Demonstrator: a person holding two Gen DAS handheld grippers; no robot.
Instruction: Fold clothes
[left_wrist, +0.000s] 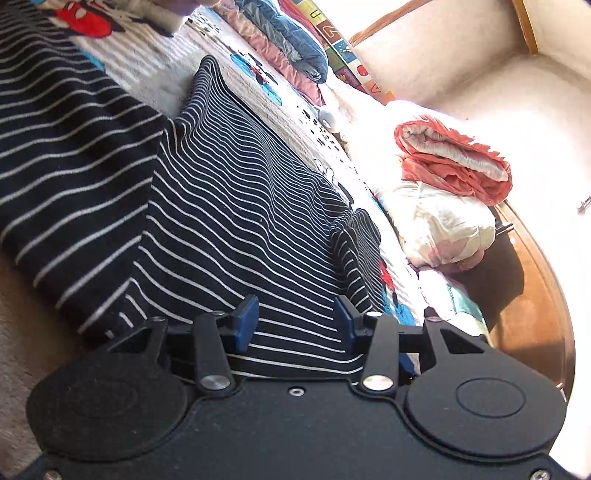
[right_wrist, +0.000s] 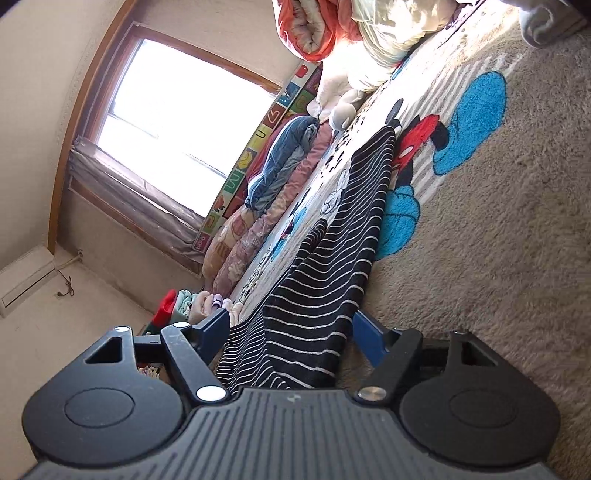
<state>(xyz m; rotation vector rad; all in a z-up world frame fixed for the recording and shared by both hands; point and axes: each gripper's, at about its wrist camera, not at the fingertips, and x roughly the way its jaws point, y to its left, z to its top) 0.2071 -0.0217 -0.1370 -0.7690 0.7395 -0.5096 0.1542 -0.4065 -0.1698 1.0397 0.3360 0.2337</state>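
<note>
Striped clothing (left_wrist: 221, 206), dark with thin white lines, is lying spread out on the fluffy rug (right_wrist: 498, 258). The left gripper (left_wrist: 295, 321) is sitting partly open, with the cloth lying between its blue fingers (left_wrist: 246, 323), and they are not squeezing it. The right gripper (right_wrist: 291, 332) is standing wider apart around a bunched edge of the same cloth, and its fingers (right_wrist: 365, 336) are not pinching it either. An orange blanket (left_wrist: 454, 162) is resting on a white bundle nearby. A blue quilt (right_wrist: 280, 162) is lying by the window (right_wrist: 184, 125).
</note>
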